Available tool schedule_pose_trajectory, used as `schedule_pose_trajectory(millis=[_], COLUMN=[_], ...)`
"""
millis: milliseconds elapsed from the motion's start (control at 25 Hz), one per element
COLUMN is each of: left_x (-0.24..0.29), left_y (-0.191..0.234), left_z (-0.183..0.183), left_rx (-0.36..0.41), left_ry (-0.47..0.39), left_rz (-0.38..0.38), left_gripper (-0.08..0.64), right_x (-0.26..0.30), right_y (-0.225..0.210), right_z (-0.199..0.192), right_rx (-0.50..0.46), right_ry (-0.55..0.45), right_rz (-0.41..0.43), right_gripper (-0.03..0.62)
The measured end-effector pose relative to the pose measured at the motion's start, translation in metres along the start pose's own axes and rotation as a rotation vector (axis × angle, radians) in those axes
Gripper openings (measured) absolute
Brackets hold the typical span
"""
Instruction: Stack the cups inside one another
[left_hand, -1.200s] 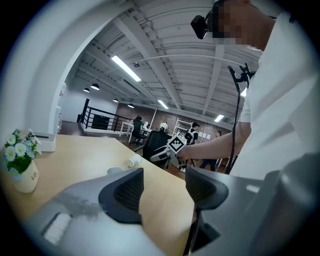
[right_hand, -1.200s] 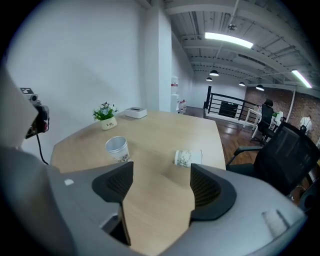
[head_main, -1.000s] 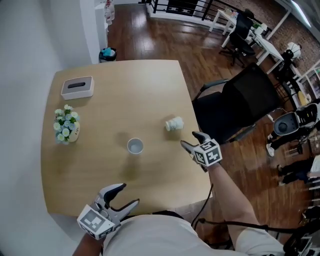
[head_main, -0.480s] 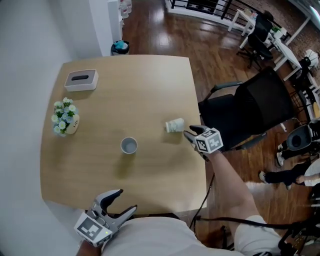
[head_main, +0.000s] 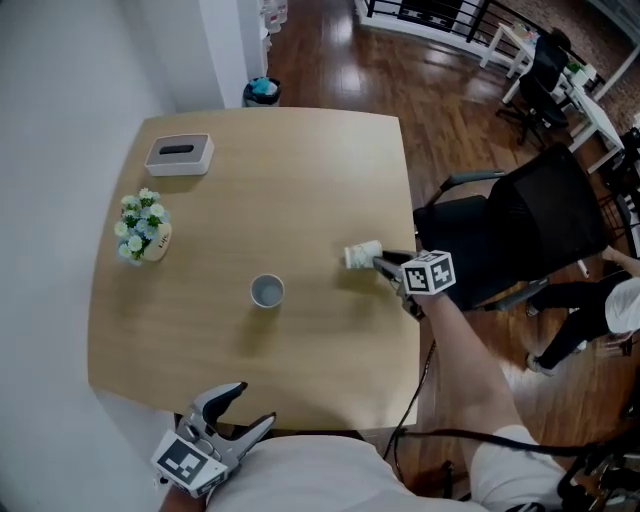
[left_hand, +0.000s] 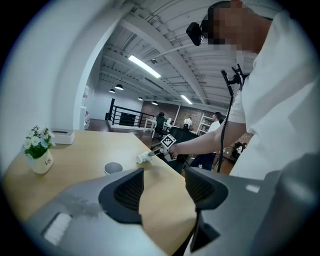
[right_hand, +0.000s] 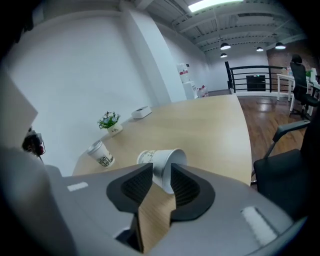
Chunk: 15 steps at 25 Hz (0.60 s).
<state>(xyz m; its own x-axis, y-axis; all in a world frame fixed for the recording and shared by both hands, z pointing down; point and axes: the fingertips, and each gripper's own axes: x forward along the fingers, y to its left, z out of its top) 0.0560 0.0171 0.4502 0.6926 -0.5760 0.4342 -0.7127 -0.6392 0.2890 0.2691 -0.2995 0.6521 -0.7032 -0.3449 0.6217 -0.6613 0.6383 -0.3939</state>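
Observation:
A white paper cup (head_main: 362, 256) lies on its side near the table's right edge, its mouth toward my right gripper (head_main: 385, 265). In the right gripper view the lying cup (right_hand: 160, 160) has its lower rim between the tips of my right gripper (right_hand: 161, 181). Those jaws have just been closing and stand narrow, with a small gap still showing around the rim. A second cup (head_main: 267, 291) stands upright mid-table, also visible as the upright cup (right_hand: 100, 153). My left gripper (head_main: 245, 408) hovers open and empty at the table's near edge.
A small pot of flowers (head_main: 144, 228) and a white tissue box (head_main: 180, 154) sit at the left of the wooden table (head_main: 300, 170). A black office chair (head_main: 520, 230) stands just past the right edge. People move about on the wooden floor farther right.
My right gripper moved forward and down to the lying cup, and its jaws narrowed around the rim. The left gripper drifted slightly back toward the near edge. Both cups stayed put.

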Motion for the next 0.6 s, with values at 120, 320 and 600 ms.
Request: schedule_pose_trajectory(millis=[120,320,600], left_x=[-0.002,-0.003,-0.008], left_y=[0.001,0.003,0.01], left_z=[0.001,0.005,0.004], left_rx=[-0.007,-0.001,0.027], left_ry=[-0.003,-0.021,-0.029], left_rz=[0.013,0.005,-0.035], left_gripper=[0.276,0.277,0.277], right_x=[-0.002,-0.013,-0.041], right_y=[0.002,0.015,0.046], right_z=[0.004,0.013,0.03], right_rx=[0.011,-0.028,-0.15], right_ry=[-0.014,-0.034,-0.038], right_rz=[0.006,0.003,-0.041], right_gripper=[0.063,0.015,0.012])
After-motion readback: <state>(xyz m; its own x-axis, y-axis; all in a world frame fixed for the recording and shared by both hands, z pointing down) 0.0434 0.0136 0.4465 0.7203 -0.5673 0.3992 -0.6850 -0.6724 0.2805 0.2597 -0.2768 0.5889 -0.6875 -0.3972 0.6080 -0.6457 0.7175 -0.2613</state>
